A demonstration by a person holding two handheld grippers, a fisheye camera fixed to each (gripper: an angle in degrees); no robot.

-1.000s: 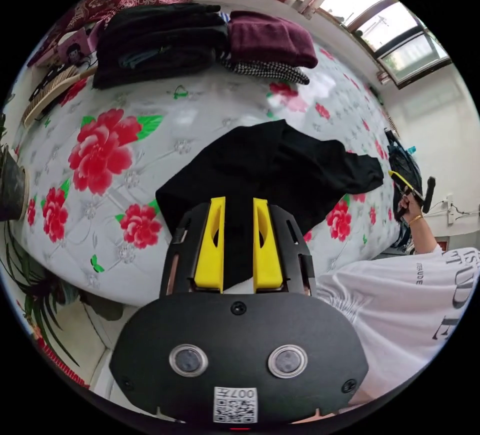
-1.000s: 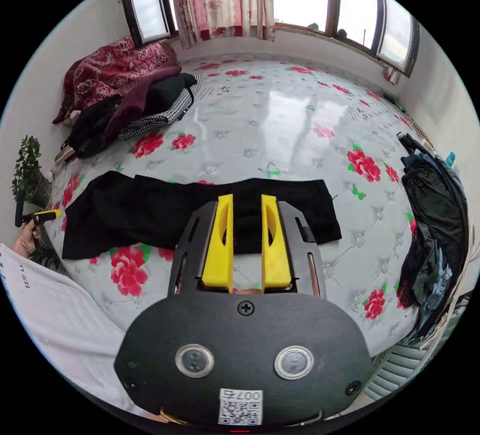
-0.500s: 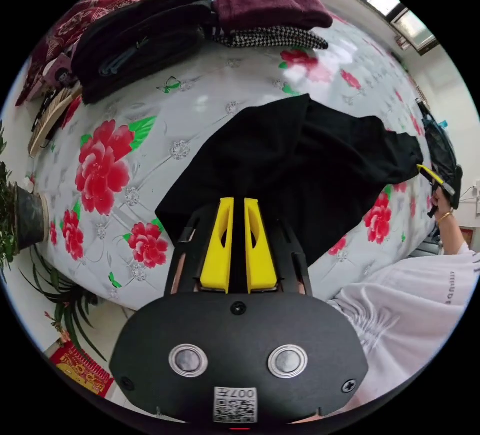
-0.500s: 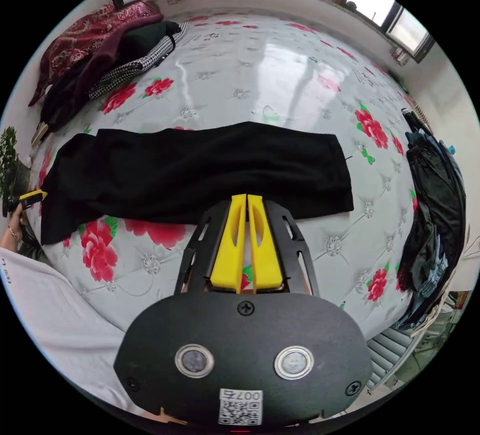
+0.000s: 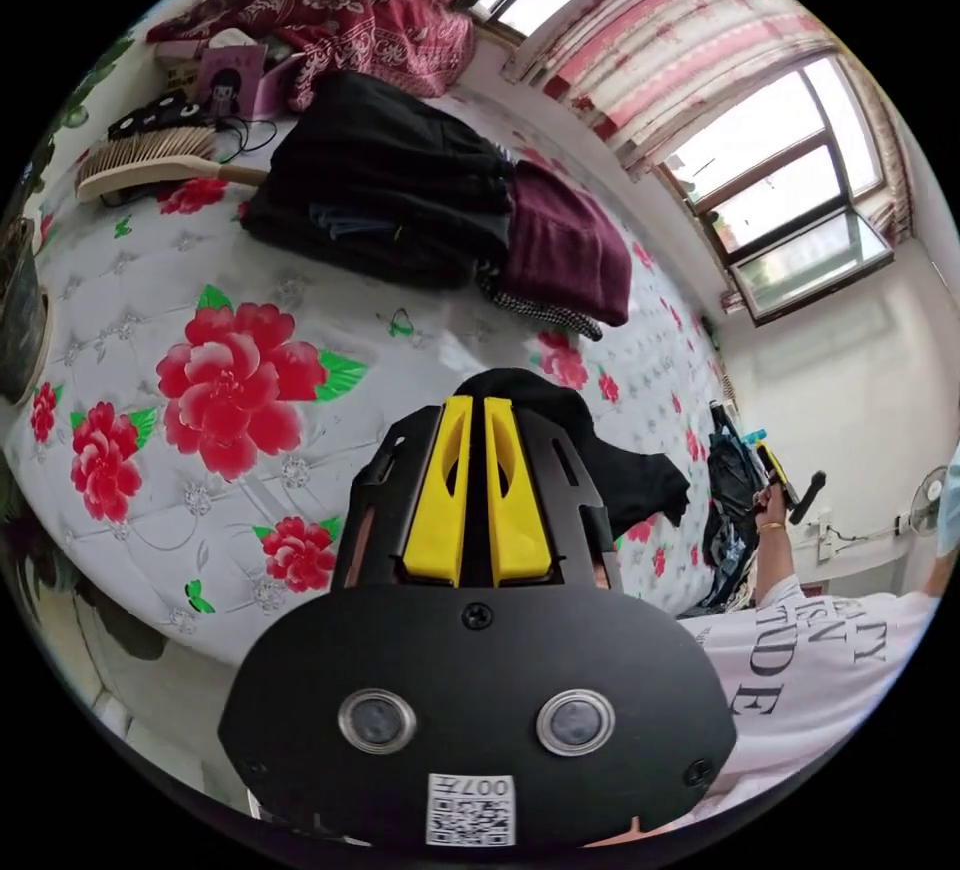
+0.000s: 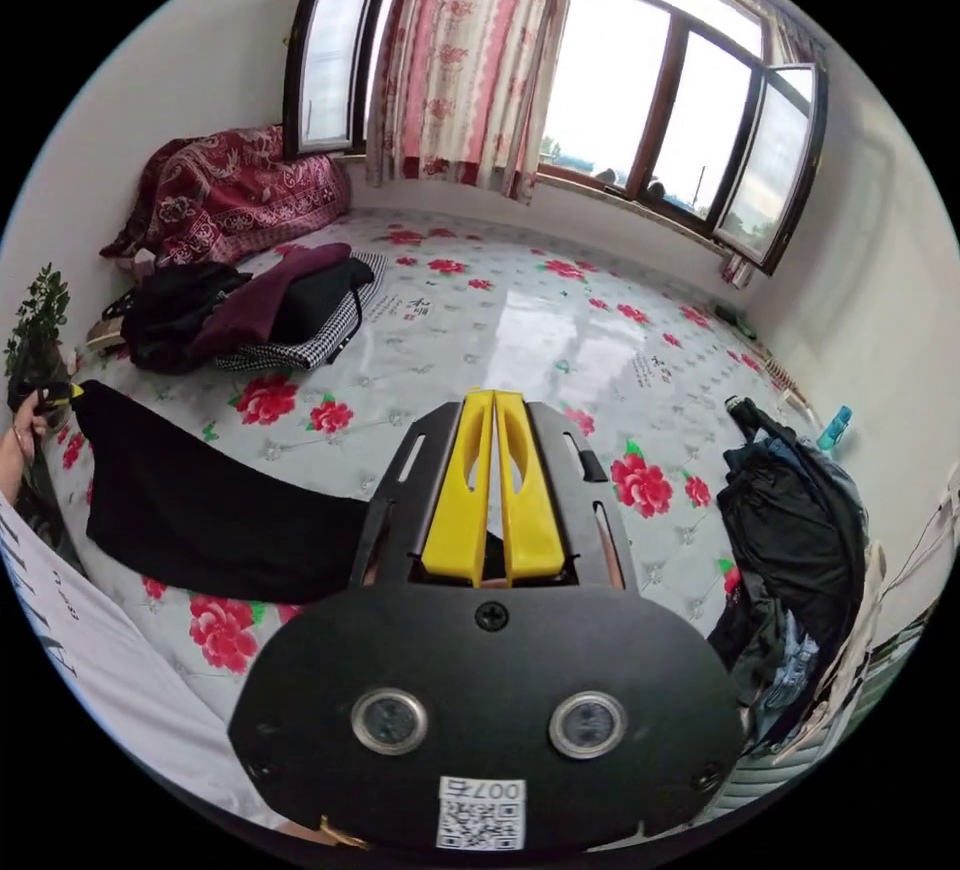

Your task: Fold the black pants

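Note:
The black pants (image 6: 200, 510) hang in a sagging band over the flowered mattress (image 6: 540, 330), stretched between my two grippers. My right gripper (image 6: 494, 395) is shut, and black cloth shows pinched at the base of its yellow jaws. At the left rim of the right gripper view, my left gripper (image 6: 55, 397) holds the pants' other end. In the left gripper view, my left gripper (image 5: 471, 402) is shut with the pants (image 5: 640, 485) bunched just behind its tips. The right gripper (image 5: 775, 470) sits far off in a person's hand.
Folded dark clothes (image 5: 390, 190) and a maroon garment (image 5: 570, 250) are stacked at the head of the mattress, near a brush (image 5: 150, 160) and a red blanket (image 6: 230, 190). A heap of dark clothes (image 6: 800, 520) lies at the right edge. A potted plant (image 6: 40, 320) stands beside the bed.
Both grippers went from open to shut on the pants' near edge, then rose. The pants, flat on the mattress before, now hang lifted between them.

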